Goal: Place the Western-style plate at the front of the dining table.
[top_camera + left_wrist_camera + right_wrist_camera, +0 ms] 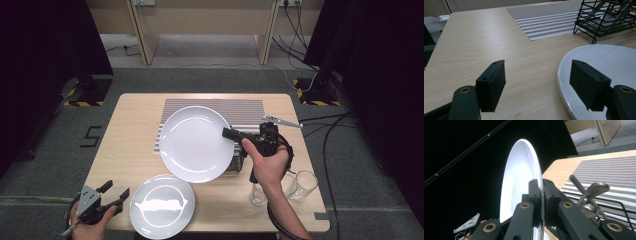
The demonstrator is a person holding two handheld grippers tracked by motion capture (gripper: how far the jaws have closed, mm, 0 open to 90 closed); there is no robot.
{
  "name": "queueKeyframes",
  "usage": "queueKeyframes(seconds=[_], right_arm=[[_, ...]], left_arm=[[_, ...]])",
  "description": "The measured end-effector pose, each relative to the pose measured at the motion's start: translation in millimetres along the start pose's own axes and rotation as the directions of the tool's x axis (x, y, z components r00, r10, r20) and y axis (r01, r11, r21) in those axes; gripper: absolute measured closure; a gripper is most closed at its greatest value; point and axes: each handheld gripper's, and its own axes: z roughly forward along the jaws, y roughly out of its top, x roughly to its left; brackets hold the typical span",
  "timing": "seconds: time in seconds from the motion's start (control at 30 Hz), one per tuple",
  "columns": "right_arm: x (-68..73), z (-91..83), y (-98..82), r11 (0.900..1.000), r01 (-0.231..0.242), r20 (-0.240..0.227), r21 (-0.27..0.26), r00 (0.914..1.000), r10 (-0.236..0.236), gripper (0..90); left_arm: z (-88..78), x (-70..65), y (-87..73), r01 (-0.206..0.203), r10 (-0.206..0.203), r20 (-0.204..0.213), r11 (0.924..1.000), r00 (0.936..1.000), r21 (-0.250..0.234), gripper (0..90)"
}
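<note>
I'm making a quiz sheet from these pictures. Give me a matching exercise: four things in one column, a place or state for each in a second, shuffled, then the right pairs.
Things:
1. large plate
2. small plate
3. left claw
4. two glasses

Places or states:
A. open, holding nothing
B. flat on the table's near edge
C. held up by its rim in the right claw
D. standing near the table's right edge, by the person's right forearm

Pairs: 1-C, 2-B, 3-A, 4-D
</note>
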Motion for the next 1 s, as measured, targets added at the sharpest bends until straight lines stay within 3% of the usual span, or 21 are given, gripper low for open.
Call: queueKeyframes(seconds=[1.0], right_arm=[[-1.5, -1.5, 13.9, 1.000, -0.009, 0.004, -0.022, 0.9999, 0.009, 86.7]], left_arm=[[-0.2, 0.0, 0.1, 0.000, 0.000, -0.003, 1.0000, 1.0000, -0.003, 28.6]])
